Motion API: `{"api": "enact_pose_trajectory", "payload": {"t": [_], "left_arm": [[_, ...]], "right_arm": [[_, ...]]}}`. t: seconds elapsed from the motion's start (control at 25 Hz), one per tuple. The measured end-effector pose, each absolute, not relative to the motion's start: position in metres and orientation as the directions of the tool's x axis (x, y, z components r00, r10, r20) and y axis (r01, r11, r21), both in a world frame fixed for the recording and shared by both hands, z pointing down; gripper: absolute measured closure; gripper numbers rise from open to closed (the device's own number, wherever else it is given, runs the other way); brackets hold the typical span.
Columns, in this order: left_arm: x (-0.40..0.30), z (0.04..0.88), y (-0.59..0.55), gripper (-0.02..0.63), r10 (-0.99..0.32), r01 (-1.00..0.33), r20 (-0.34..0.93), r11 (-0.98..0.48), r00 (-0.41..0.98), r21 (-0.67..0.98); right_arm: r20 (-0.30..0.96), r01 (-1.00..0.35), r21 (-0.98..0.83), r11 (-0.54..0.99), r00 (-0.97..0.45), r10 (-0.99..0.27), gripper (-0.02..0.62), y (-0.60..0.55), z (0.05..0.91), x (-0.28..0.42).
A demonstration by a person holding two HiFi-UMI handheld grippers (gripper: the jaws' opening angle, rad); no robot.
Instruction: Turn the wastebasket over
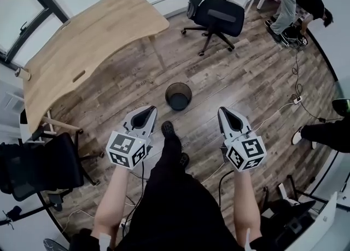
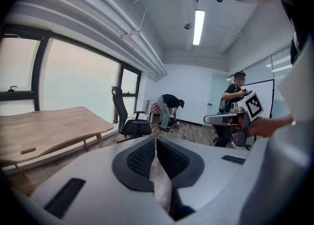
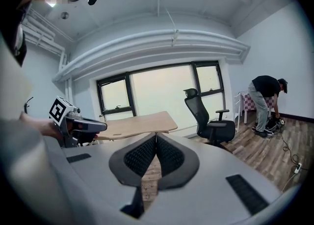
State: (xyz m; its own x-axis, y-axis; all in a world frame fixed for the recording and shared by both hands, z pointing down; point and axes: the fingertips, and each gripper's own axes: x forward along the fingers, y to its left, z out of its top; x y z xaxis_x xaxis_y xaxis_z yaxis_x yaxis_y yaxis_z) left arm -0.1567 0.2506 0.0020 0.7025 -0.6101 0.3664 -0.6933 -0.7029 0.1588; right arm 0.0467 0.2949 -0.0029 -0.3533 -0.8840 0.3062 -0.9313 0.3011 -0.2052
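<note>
A small black mesh wastebasket (image 1: 179,95) stands upright on the wooden floor, its open top facing up, a short way ahead of my feet. My left gripper (image 1: 146,114) is held at the wastebasket's near left, shut with nothing between its jaws. My right gripper (image 1: 226,115) hovers at the near right, also shut and empty. Both are well above the floor and apart from the wastebasket. In the left gripper view the left gripper (image 2: 155,139) shows its pads meeting; the right gripper (image 3: 156,136) looks the same in its own view. The wastebasket shows in neither gripper view.
A light wooden desk (image 1: 82,45) stands at the left, a black office chair (image 1: 216,12) at the back and another chair (image 1: 41,165) near left. A person (image 1: 298,4) bends over at the far right. Cables (image 1: 298,99) trail across the floor at right.
</note>
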Motion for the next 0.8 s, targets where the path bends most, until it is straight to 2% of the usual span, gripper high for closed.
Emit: {"api": "enact_pose_trajectory", "payload": {"t": [0.52,0.8], "left_arm": [[-0.147,0.032,0.151,0.580,-0.599,-0.700,0.387,-0.682,0.701,0.212],[-0.159,0.076,0.093,0.580,-0.548,-0.688,0.440,-0.669,0.711,0.280]], "right_arm": [[0.385,-0.928,-0.200,0.316,-0.371,-0.845,0.563,0.197,0.022,0.051],[0.463,-0.923,-0.206,0.324,-0.384,-0.799,0.563,0.131,0.059,0.034]]}}
